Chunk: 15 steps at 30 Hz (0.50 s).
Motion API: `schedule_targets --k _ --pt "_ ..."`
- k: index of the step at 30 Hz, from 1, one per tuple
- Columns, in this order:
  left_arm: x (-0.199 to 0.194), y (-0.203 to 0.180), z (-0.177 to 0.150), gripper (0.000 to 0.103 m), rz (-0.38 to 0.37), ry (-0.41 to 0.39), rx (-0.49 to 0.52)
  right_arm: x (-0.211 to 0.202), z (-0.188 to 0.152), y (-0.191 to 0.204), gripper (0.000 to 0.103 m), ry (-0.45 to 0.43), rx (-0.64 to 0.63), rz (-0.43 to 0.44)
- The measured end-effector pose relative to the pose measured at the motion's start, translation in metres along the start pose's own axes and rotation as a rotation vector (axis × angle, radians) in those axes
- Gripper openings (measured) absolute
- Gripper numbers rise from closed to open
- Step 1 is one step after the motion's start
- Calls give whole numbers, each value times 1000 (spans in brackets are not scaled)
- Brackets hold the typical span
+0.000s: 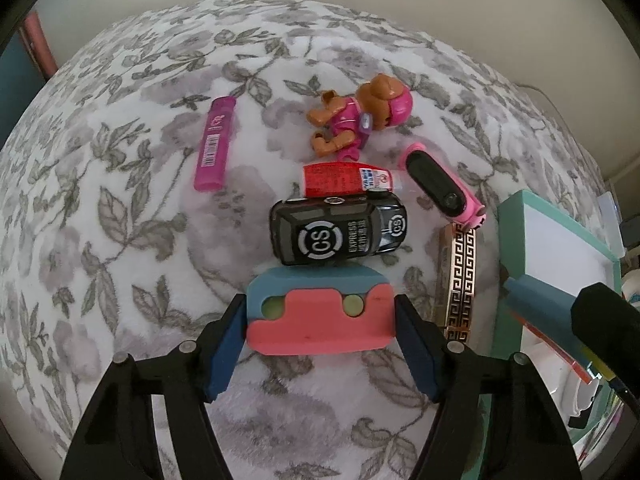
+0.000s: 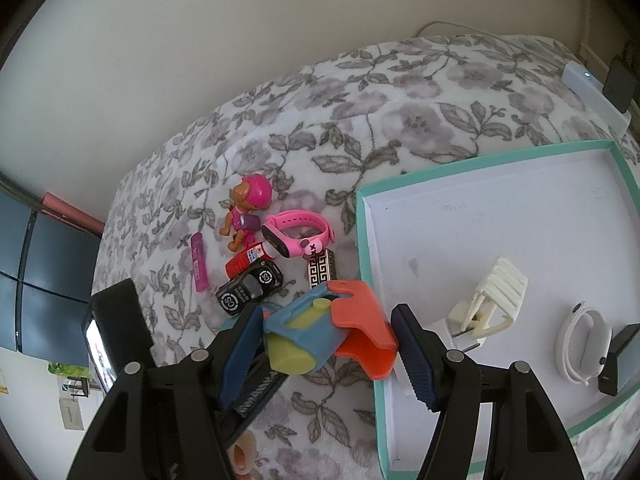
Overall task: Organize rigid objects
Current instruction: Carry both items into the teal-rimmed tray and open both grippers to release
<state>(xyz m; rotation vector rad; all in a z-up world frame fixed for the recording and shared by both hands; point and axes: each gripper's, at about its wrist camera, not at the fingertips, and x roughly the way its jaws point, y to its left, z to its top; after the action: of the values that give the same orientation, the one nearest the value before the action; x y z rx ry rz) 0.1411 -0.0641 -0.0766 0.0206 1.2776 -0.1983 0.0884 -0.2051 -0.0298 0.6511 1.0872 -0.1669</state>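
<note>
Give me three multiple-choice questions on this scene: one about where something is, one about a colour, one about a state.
1. The black toy car lies:
A. in the teal box
B. on the floral blanket
C. on a shelf

2. The watch beside the toy dog is:
A. green
B. yellow
C. pink

3. The teal box is:
A. open on top
B. lidded
C. upside down

Answers:
1. B, flowered fabric shows all around the car.
2. C, its strap is plainly pink.
3. A, its white floor and a white clip inside are visible.
</note>
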Motion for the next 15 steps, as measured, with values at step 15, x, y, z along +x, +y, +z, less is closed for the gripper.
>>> schedule_targets --k 15 --pt "-65 -14 21 73 9 -71 -82 -43 11 -35 69 -94 85 24"
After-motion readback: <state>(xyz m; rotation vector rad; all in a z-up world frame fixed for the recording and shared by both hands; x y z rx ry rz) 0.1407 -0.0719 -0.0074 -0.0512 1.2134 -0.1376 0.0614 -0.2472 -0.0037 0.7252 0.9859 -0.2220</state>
